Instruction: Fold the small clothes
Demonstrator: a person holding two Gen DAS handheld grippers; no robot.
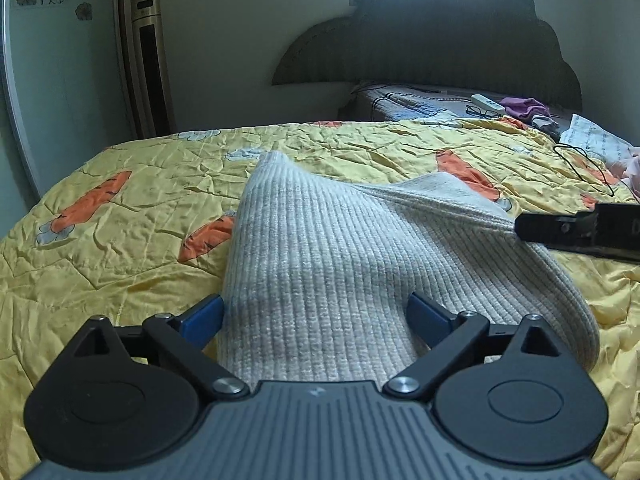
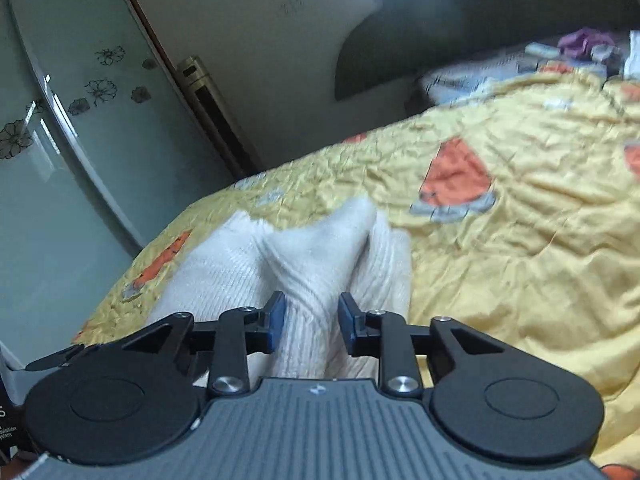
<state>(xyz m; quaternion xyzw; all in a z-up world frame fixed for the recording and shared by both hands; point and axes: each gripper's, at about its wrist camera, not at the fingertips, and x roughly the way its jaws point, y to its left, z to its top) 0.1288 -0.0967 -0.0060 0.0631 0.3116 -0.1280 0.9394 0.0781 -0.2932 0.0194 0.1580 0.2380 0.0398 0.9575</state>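
The bed (image 1: 120,240), under a yellow carrot-print quilt, is carrying a cream ribbed knit garment (image 1: 320,260) lying near its front edge. The left gripper (image 1: 316,316) is pointing down over the knit, jaws spread wide, pads clear of it. The right gripper (image 2: 311,322) is tilting, jaws part-open around a raised fold; whether they are pinching is unclear. Only the left view is showing glasses (image 1: 482,112).
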